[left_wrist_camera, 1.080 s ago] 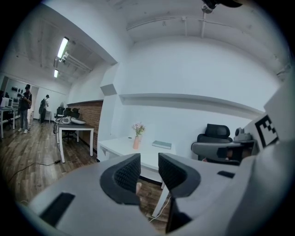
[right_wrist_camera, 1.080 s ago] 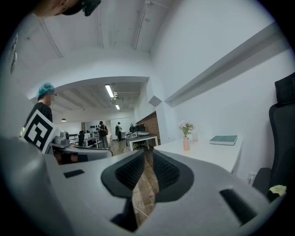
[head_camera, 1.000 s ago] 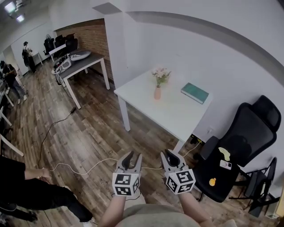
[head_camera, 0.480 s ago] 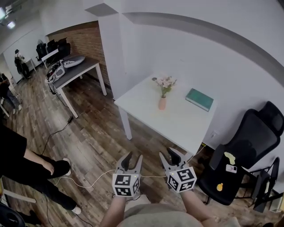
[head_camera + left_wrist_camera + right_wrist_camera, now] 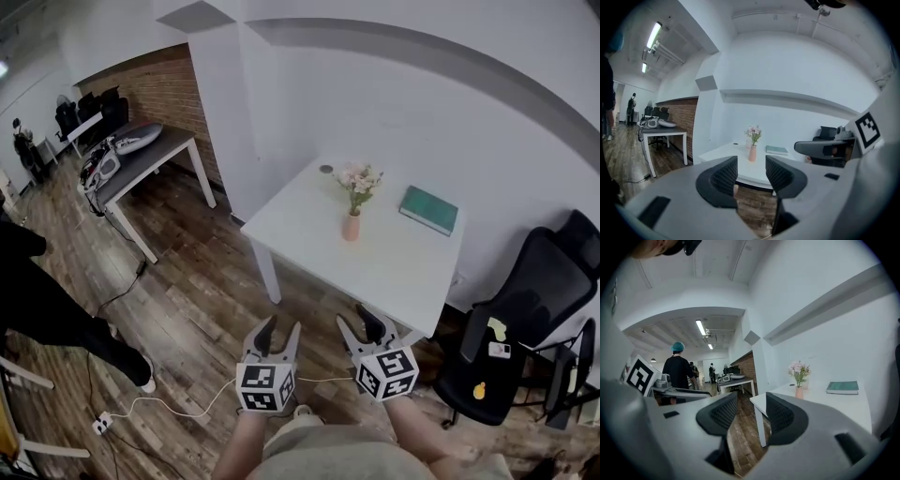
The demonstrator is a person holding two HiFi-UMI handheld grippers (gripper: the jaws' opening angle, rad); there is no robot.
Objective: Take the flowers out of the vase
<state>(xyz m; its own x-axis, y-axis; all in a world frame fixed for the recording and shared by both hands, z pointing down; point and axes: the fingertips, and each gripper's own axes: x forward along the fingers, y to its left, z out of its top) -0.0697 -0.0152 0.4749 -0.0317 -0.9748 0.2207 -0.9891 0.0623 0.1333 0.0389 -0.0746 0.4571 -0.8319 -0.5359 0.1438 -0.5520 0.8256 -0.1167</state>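
Pink flowers point(image 5: 359, 178) stand upright in a small pink vase point(image 5: 351, 227) on a white table point(image 5: 300, 220) ahead of me. Both grippers hang over the wooden floor, well short of the table's near edge. My left gripper point(image 5: 279, 332) and my right gripper point(image 5: 359, 322) are open, their jaws have just been opening, and nothing is between them. In the left gripper view the flowers point(image 5: 753, 132) and vase point(image 5: 752, 153) show far off above the gap of the left gripper point(image 5: 751, 174). In the right gripper view the flowers point(image 5: 798, 369) stand right of the right gripper point(image 5: 751, 414).
A green book point(image 5: 429, 210) lies on the table's far right, a small dark disc point(image 5: 325, 170) at its back. A black office chair point(image 5: 525, 309) stands right of the table. A dark desk point(image 5: 141, 155) with equipment is at the left. A person's legs point(image 5: 56, 309) and a white cable point(image 5: 169, 403) are on the floor at the left.
The table and vase have come nearer as I walked forward with both grippers. Both pairs of jaws stand wider apart. The person at the left has shifted toward the left edge.
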